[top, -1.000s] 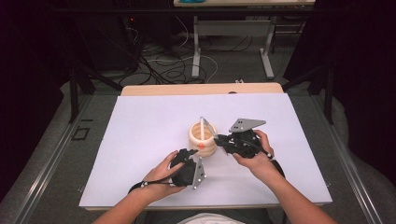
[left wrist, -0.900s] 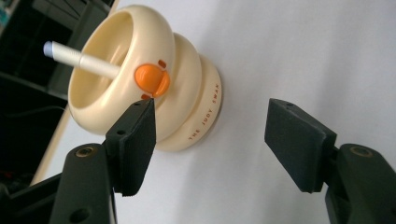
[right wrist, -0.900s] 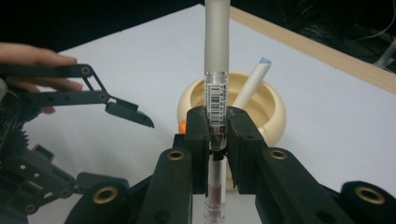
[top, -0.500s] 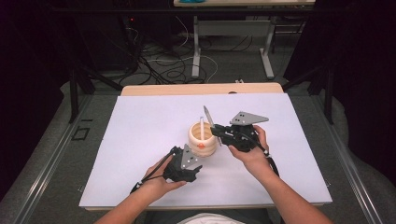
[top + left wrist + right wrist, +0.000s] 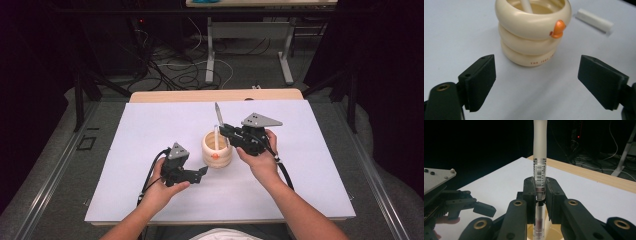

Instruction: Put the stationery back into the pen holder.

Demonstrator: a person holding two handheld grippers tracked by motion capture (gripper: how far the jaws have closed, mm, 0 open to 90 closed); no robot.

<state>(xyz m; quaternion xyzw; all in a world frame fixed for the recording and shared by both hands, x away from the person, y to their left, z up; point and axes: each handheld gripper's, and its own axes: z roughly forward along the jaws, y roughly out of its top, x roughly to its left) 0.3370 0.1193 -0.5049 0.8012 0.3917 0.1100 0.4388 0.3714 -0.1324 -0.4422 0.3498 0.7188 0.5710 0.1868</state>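
1. High view: my right gripper [image 5: 223, 129] sits just at 3 o'clock of the cream ringed cup [image 5: 217, 150], fingers clenched on a pen [image 5: 218, 114]. The pen stands near upright, tip end up, leaning slightly toward 11 o'clock, its lower end over the cup mouth. My left gripper [image 5: 202, 171] is at the cup's 7 o'clock, low on the white surface [image 5: 310, 175], fingers released, holding nothing.

2. Left gripper view: both fingers [image 5: 480, 82] spread wide, cup [image 5: 531, 32] dead ahead at 12 o'clock, apart from them, not touched. A white stick [image 5: 526, 5] already leans inside the cup. Orange beak-like knob [image 5: 558, 28] on the top ring. A white cap-like piece [image 5: 595, 20] lies on the surface at 2 o'clock.

3. Right gripper view: fingers [image 5: 530, 195] clamp the pen [image 5: 540, 170] at the barcode band, long axis vertical. Clear lower end points straight into the cup [image 5: 554, 233] below.

4. My read: the drop turns on that vertical axis staying over the cup mouth. Right does the placing; left is nearer the cup body for steadying.
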